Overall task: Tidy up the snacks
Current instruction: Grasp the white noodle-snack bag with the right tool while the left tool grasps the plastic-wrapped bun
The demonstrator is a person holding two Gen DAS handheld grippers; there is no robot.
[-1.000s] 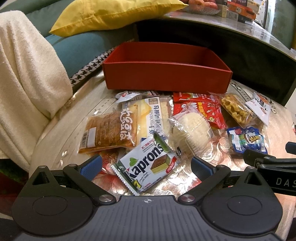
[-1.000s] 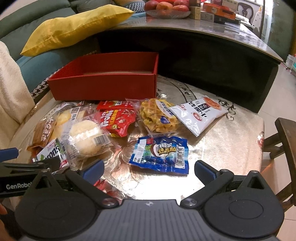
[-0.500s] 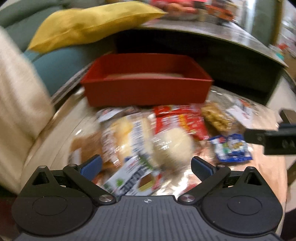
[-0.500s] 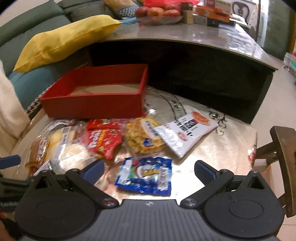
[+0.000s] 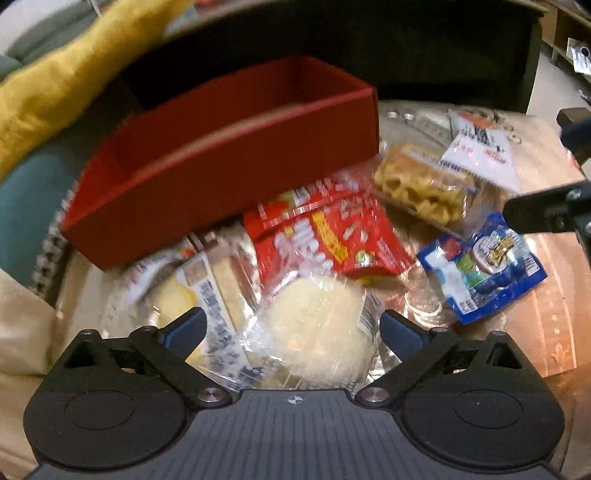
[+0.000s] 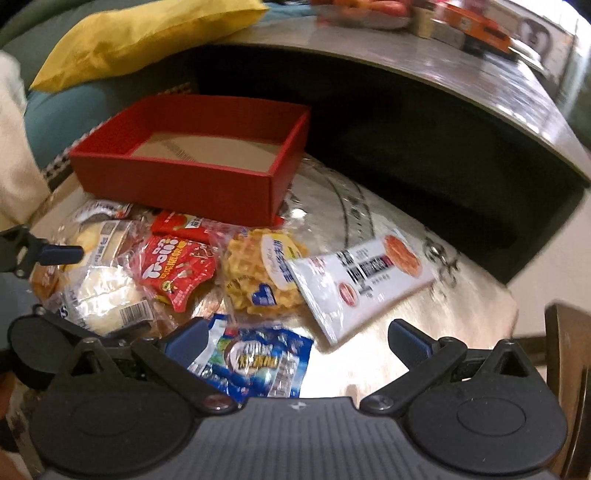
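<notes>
- The snacks lie in a loose pile on a shiny table (image 6: 388, 369), right in front of a red box (image 6: 192, 184).
- The red box is open on top, and only its brown cardboard floor shows inside.
- A round pale bun in a clear wrapper (image 5: 317, 328) sits between the spread fingers of the left gripper (image 5: 291, 328). The fingers are wide apart and are not pinching it.
- The right gripper (image 6: 297, 339) is wide open too. A blue snack packet (image 6: 255, 363) lies just under it, near its left finger.
- Next to the bun is a red packet (image 6: 177, 271) with "Trolli" on it in white letters.
- A waffle in a clear bag (image 6: 258, 277) lies beside the red packet. A long white packet (image 6: 362, 280) rests on its edge.
- More wrapped cakes (image 5: 199, 291) are tucked on the left of the pile; their writing is too blurry to read.
- A yellow pillow (image 6: 140, 33) lies on a teal sofa (image 6: 51, 114) behind the box.
- A bigger dark table (image 6: 443, 122) stands behind.
</notes>
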